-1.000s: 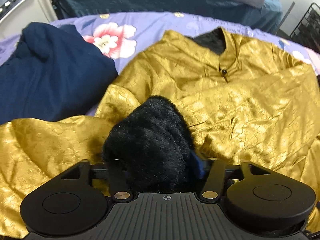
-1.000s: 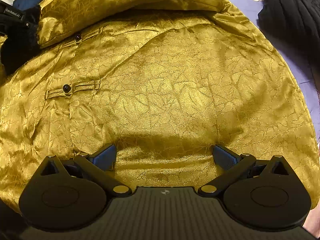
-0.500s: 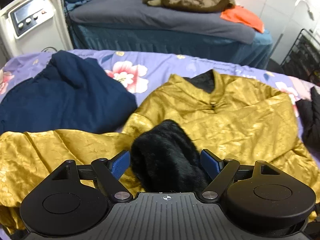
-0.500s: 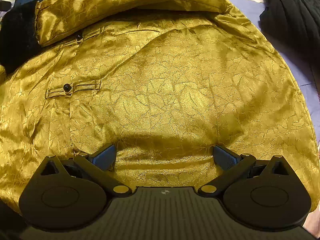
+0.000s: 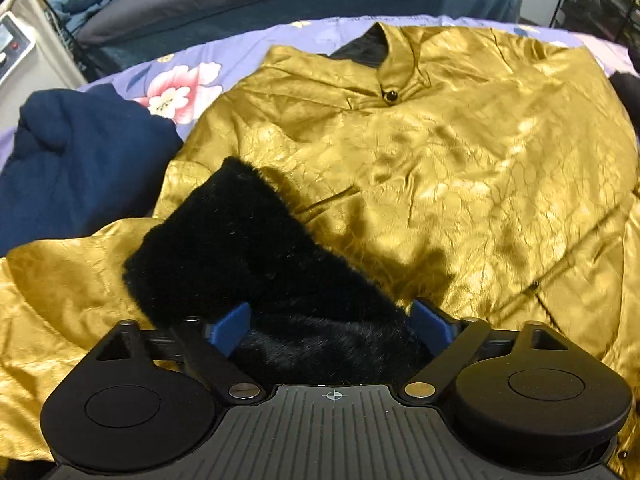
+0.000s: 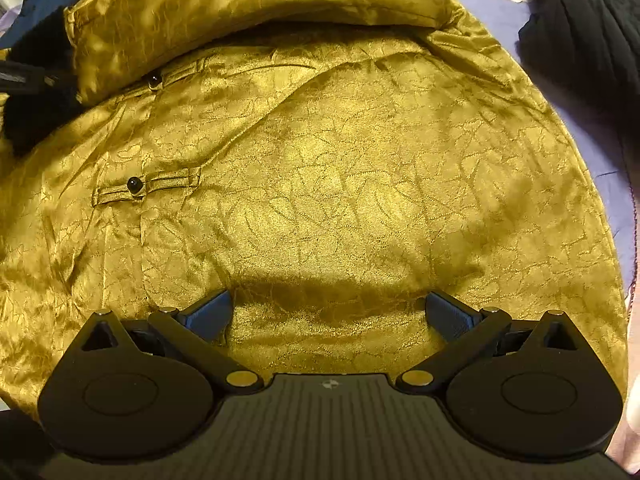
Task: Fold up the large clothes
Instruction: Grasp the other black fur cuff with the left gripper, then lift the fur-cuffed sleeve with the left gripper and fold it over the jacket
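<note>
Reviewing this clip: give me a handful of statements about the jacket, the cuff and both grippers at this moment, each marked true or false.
1. The gold jacket lies spread on a floral bedsheet. True.
2. The left gripper is clamped shut on the black fur cuff. False: its fingers stand apart, with the cuff lying between them.
3. The right gripper is open over the jacket's front. True.
4. A red garment lies left of the jacket. False: it is a navy garment.
5. The jacket's front fastenings are undone. False: the black knot buttons sit closed.

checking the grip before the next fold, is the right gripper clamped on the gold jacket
No, the right gripper is open, its fingers spread wide apart with the gold jacket lying flat between them, not pinched.
</note>
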